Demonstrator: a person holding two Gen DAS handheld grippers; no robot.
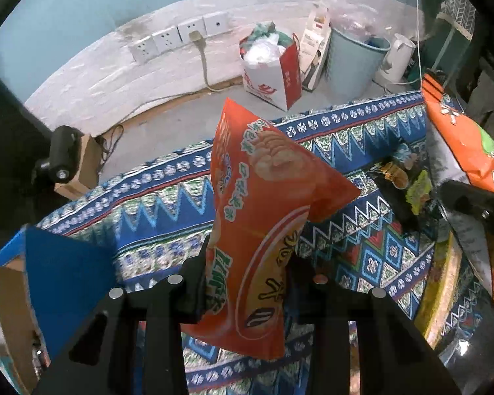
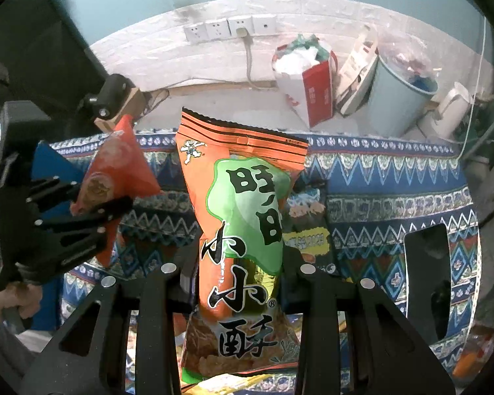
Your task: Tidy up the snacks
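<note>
My left gripper (image 1: 247,263) is shut on a red-orange snack bag (image 1: 263,197) and holds it upright above the patterned cloth (image 1: 168,197). That bag and the left gripper (image 2: 92,210) also show at the left of the right wrist view. My right gripper (image 2: 240,263) is shut on an orange and green snack bag (image 2: 243,217), held upright; it also shows at the right edge of the left wrist view (image 1: 461,144). A dark snack packet (image 2: 309,223) lies on the cloth behind it.
A blue box (image 1: 66,276) sits at the left by a cardboard box (image 1: 10,312). Beyond the table edge stand a red and white paper bag (image 1: 273,75), a pale blue bin (image 1: 355,62) and a white kettle (image 1: 395,59). A yellow packet (image 2: 233,383) lies below the right gripper.
</note>
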